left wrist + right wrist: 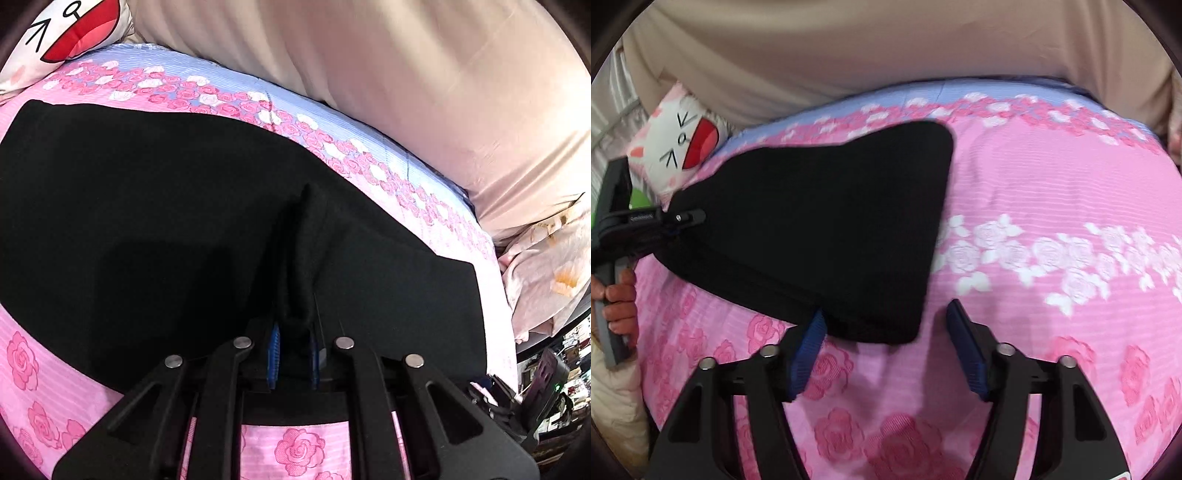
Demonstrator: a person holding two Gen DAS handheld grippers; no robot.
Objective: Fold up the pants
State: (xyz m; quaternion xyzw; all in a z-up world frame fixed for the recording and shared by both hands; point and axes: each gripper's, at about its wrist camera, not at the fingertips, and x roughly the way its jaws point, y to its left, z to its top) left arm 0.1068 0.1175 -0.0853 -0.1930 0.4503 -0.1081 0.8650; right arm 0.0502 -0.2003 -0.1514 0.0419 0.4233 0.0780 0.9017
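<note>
Black pants [166, 206] lie folded on a pink rose-print bedspread [303, 446]. My left gripper [293, 354] is shut on a bunched fold of the pants, pinched between its blue pads. In the right wrist view the pants [827, 229] form a flat black wedge, and the left gripper [689, 217] grips their left end. My right gripper [886, 350] is open, its blue pads [809, 354] on either side of the pants' near corner; the left pad's tip is under the edge of the cloth.
A beige quilt [406, 74] is heaped along the far side of the bed. A white cartoon-face pillow [679, 147] lies at the far left. The bedspread [1052, 206] stretches to the right of the pants. Room clutter [554, 387] shows past the bed's right edge.
</note>
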